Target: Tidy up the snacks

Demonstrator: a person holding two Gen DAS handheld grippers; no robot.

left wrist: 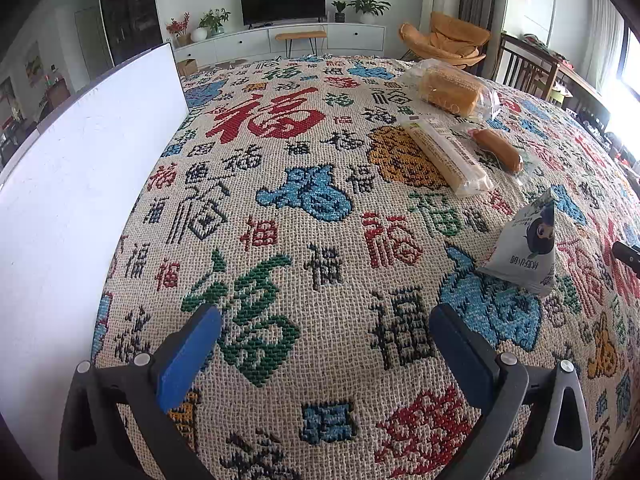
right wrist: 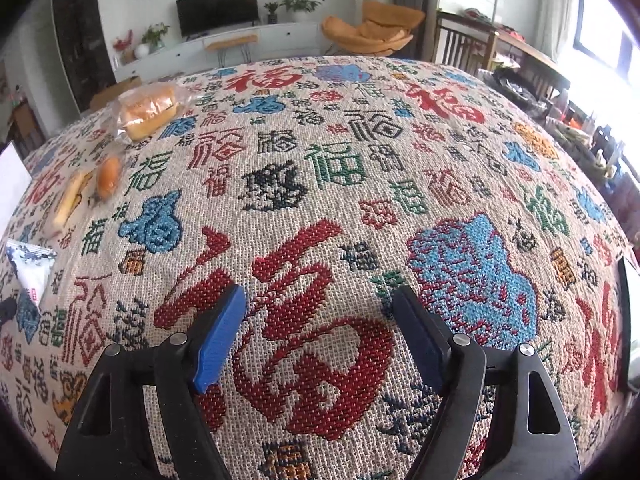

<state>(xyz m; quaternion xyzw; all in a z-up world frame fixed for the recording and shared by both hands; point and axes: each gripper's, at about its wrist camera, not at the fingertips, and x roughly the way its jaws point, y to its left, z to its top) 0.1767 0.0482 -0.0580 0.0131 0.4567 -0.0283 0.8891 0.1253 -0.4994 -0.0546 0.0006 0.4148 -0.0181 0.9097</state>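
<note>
Several snacks lie on a patterned woven tablecloth. In the left wrist view a bagged bread loaf sits far right, with a long wrapped cracker pack and a small wrapped sausage bun nearer, and a pale triangular pouch nearest. My left gripper hovers open over bare cloth, left of the pouch. In the right wrist view the loaf, bun, cracker pack and pouch lie far left. My right gripper is open, nothing between its fingers.
A tall white box wall stands at the left of the left wrist view; its corner shows in the right wrist view. Beyond the table are a TV cabinet, an orange chair and wooden furniture at the right.
</note>
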